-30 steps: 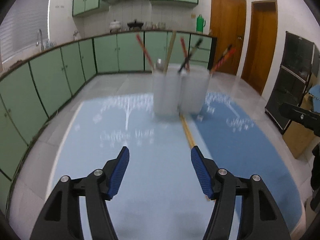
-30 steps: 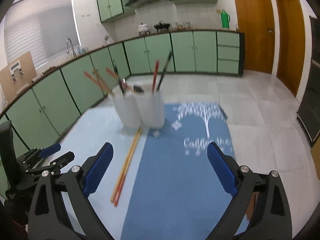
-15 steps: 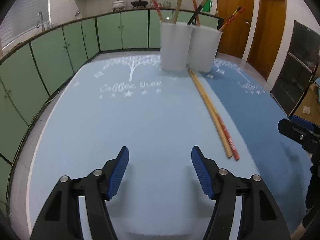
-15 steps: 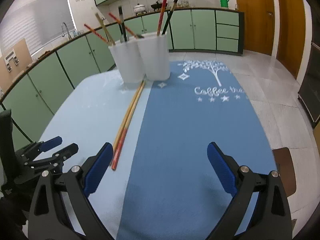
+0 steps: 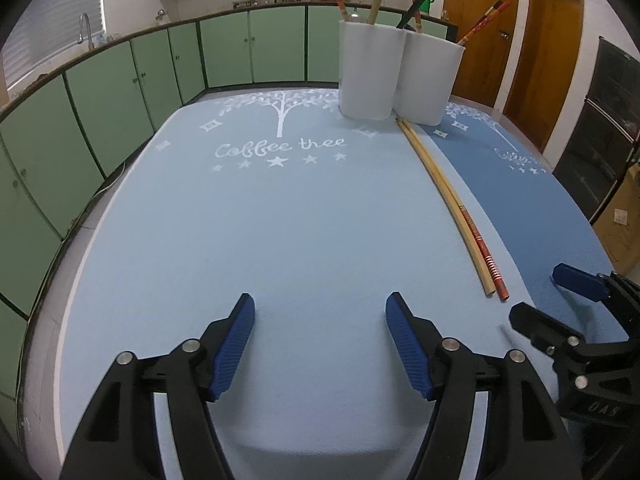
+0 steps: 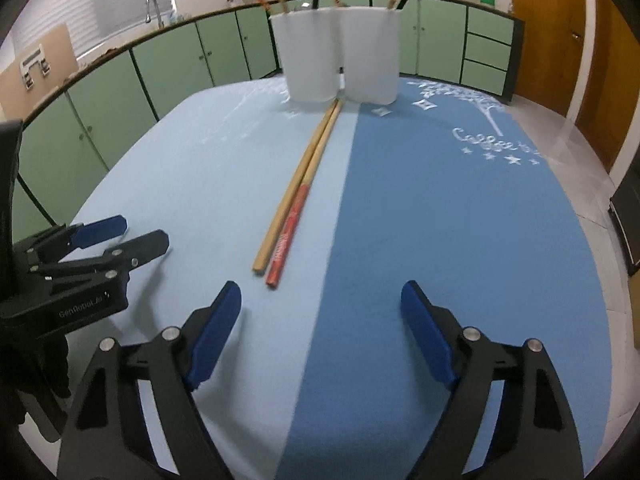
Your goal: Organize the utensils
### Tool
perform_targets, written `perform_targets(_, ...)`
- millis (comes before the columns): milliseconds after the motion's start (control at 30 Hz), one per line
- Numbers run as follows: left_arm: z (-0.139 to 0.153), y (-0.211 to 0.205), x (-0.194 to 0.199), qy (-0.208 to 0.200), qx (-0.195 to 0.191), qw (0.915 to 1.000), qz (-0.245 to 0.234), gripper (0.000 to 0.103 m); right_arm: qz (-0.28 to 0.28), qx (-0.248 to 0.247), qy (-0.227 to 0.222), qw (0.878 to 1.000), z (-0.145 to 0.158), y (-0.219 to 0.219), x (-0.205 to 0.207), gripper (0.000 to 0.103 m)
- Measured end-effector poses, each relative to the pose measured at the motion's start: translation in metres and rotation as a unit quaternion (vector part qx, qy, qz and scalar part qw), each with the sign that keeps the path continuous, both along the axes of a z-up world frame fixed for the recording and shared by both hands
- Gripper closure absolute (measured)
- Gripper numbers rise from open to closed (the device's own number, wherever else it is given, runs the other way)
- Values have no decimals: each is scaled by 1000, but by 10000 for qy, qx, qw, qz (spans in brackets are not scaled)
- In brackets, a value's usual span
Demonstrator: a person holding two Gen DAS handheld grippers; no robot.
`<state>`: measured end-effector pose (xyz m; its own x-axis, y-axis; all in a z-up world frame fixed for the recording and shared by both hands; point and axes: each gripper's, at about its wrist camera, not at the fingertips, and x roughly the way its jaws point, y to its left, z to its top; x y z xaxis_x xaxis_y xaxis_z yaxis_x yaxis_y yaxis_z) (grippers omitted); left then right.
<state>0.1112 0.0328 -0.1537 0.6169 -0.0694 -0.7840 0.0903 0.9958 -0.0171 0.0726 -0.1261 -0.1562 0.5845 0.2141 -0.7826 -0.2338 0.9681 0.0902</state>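
Observation:
Two chopsticks lie side by side on the table, a plain wooden one [image 5: 444, 196] [image 6: 296, 184] and a red-ended one [image 5: 482, 252] [image 6: 290, 228]. Behind them stand two white holder cups [image 5: 366, 70] [image 5: 430, 80], also in the right wrist view [image 6: 308, 60] [image 6: 370, 56], each with several chopsticks standing in it. My left gripper [image 5: 320, 344] is open and empty, low over the light blue mat, left of the loose chopsticks. My right gripper [image 6: 320, 328] is open and empty, just short of their near ends.
The table carries a light blue mat [image 5: 240, 220] and a darker blue mat [image 6: 460, 220], both printed with "Coffee tree". Green kitchen cabinets [image 5: 120, 80] curve around the left and back. Wooden doors [image 5: 552, 52] stand at the right.
Both grippers have come down and closer to the table; the cups and the loose chopsticks now look nearer and larger. Each gripper has come into the other's view. Jaws stay open.

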Motion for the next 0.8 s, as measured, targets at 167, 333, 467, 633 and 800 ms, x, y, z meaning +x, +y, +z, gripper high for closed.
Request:
perform_targets(167, -2, 3, -1, 19, 33, 10000, -1, 36, 9, -127, -4, 9999, -2, 8, 2, 32)
perform_targets(333, -2, 2, -2, 15, 63, 10000, -31, 33, -46, -221, -21, 9997, -3, 11, 6, 37)
perform_targets(467, -2, 1, -2, 17, 78, 10000, -41, 33, -183, -262, -38, 9995, -3, 7, 7, 45)
perform_targets(633, -3, 0, -2, 15, 75, 10000, -39, 32, -324, -291, -64, 9990, -1, -2, 7, 45)
perform_targets(800, -3, 0, -2, 11, 82, 10000, -33, 31, -178, -154, -74, 9997, -1, 2, 5, 51)
